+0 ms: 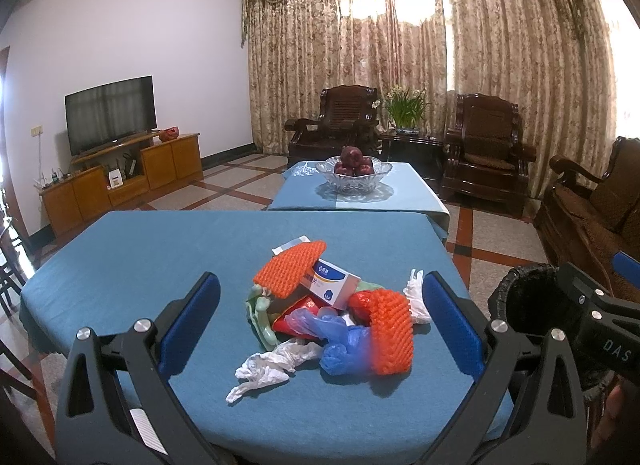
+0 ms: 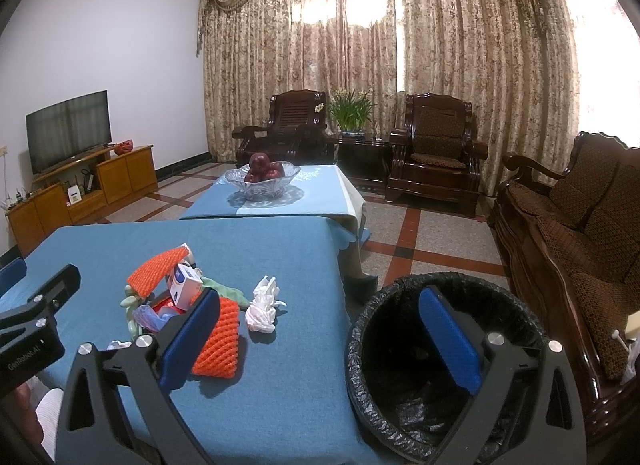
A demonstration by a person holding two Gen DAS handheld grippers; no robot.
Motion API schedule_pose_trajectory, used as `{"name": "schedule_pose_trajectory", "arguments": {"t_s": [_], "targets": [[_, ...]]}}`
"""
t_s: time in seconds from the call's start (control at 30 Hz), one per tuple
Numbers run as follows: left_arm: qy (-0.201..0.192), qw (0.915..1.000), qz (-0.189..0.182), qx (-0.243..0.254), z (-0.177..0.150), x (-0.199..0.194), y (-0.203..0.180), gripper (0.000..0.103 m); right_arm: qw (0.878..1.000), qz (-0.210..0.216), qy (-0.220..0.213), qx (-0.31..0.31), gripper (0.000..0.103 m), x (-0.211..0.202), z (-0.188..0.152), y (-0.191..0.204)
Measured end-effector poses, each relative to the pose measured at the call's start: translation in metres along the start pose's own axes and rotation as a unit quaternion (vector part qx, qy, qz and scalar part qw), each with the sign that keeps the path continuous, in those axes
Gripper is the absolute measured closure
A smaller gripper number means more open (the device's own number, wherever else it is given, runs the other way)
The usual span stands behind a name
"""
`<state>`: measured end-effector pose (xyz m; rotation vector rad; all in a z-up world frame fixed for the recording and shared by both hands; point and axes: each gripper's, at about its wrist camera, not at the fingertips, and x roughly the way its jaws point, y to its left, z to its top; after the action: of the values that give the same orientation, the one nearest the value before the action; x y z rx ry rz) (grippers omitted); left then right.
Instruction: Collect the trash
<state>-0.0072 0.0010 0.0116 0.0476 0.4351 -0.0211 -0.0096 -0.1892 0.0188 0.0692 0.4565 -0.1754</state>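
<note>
A pile of trash lies on the blue-clothed table: two orange foam nets, a small medicine box, a blue plastic glove, a red wrapper and crumpled white plastic. My left gripper hangs open just before the pile, holding nothing. My right gripper is open and empty too; its left finger is over an orange net, its right finger over the black-lined bin beside the table. A white wad lies apart.
Beyond stands a second blue table with a glass bowl of apples. Dark wooden armchairs line the curtain, and a sofa is close behind the bin. A TV cabinet stands far left.
</note>
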Motion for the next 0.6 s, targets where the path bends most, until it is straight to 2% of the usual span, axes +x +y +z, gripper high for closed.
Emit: {"name": "schedule_pose_trajectory", "arguments": {"t_s": [0.6], "targets": [[-0.001,1.0,0.002,0.0,-0.0007,0.0001,-0.0016,0.005,1.0,0.001,0.0,0.001,0.006,0.0004,0.0003,-0.0003]]}}
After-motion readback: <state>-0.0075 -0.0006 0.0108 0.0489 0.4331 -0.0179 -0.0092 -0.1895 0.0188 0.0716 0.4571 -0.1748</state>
